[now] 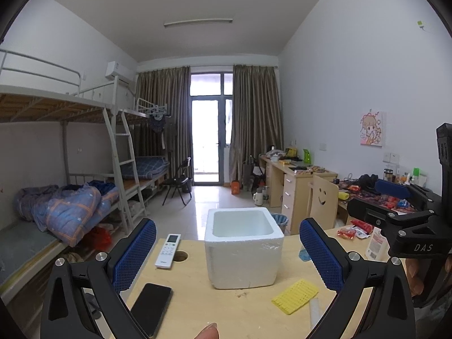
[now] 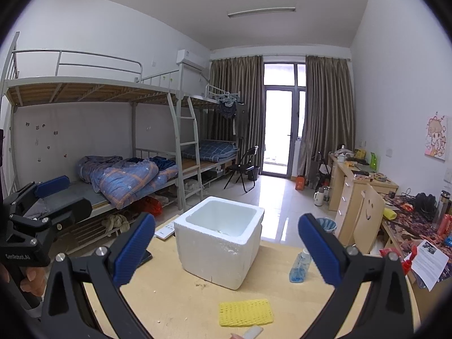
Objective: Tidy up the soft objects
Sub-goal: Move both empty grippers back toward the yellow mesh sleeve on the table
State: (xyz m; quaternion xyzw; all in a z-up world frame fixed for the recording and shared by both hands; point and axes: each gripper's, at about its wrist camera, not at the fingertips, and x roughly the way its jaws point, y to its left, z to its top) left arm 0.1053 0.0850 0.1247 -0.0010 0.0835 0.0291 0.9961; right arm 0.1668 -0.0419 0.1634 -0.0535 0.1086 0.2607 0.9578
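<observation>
Right now the only soft thing you can reach is the yellow sponge cloth [image 2: 245, 312], lying flat on the desk [image 2: 175, 296] on your side of the white foam box [image 2: 219, 240]. Both of your grippers hang above the desk with the jaws spread wide and nothing between them.

From the right gripper [image 2: 226, 248], the sponge sits low and close to centre, just short of the box's near wall and below the line between the fingertips. Its long axis runs roughly across your view, left to right, so the short width is what your jaws would have to span if you drop straight down on it.

From the left gripper [image 1: 227, 251], the same sponge [image 1: 295, 296] lies off to the right, under the right finger, turned on a diagonal. That makes the right hand look like the nearer and squarer one for the pick, while the left would have to cross over.

The box stands open-topped just beyond the sponge, so the carry looks short: up and forward. A pale strip [image 2: 252, 332] lies touching or just beside the sponge's near edge; watch you don't pinch it too.
</observation>
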